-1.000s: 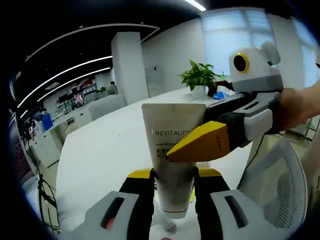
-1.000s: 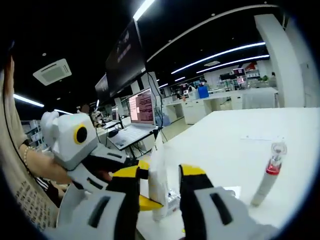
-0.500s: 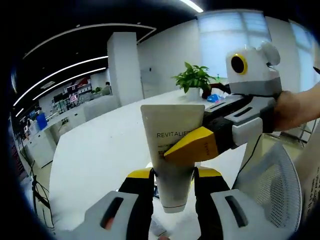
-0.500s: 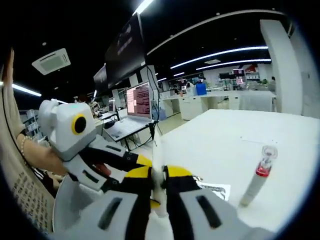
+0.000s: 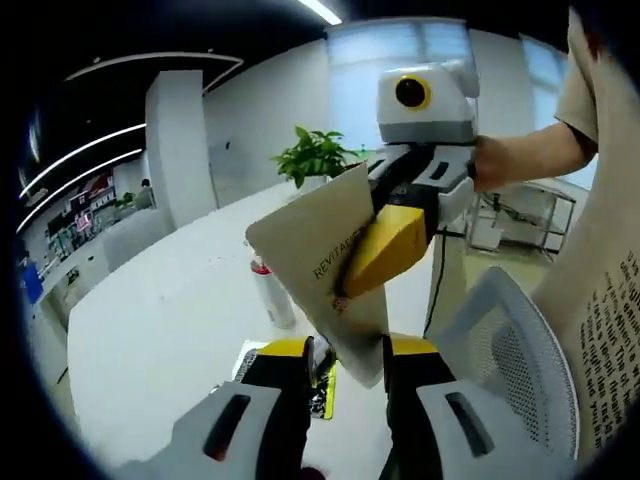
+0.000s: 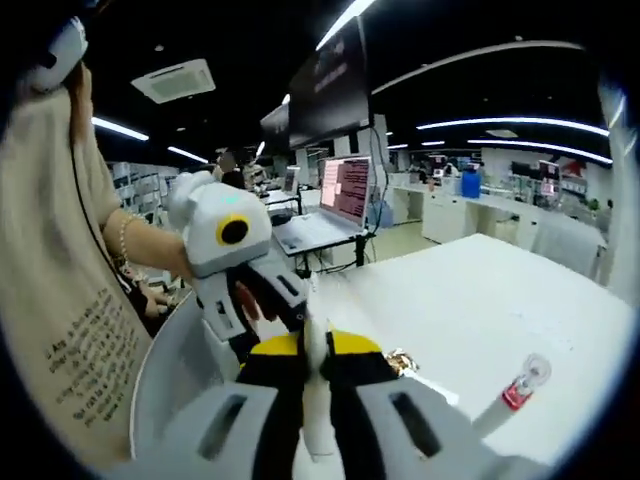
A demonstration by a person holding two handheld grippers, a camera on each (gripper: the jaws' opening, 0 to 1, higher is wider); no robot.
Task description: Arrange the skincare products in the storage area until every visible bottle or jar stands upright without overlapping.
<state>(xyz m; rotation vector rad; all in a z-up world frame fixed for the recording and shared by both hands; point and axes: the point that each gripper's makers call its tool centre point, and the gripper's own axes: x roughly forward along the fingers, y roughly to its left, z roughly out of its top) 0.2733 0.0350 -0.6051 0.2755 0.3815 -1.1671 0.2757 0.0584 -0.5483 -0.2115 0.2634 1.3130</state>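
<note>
The cream tube [image 5: 325, 265] is up in the air over the white table [image 5: 160, 330], tilted. Right gripper [image 5: 345, 292] is clamped on its flat body, and the left gripper [image 5: 345, 350] pinches its lower end. A red-capped bottle [image 5: 272, 297] stands behind.

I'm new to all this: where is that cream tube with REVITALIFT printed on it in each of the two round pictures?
Left gripper view: the REVITALIFT tube leans at centre, face-on, pinched by the right gripper.
Right gripper view: the same tube stands edge-on as a thin white strip, low at centre.
Shared landmark: the red-collared pump bottle on the white table.
</note>
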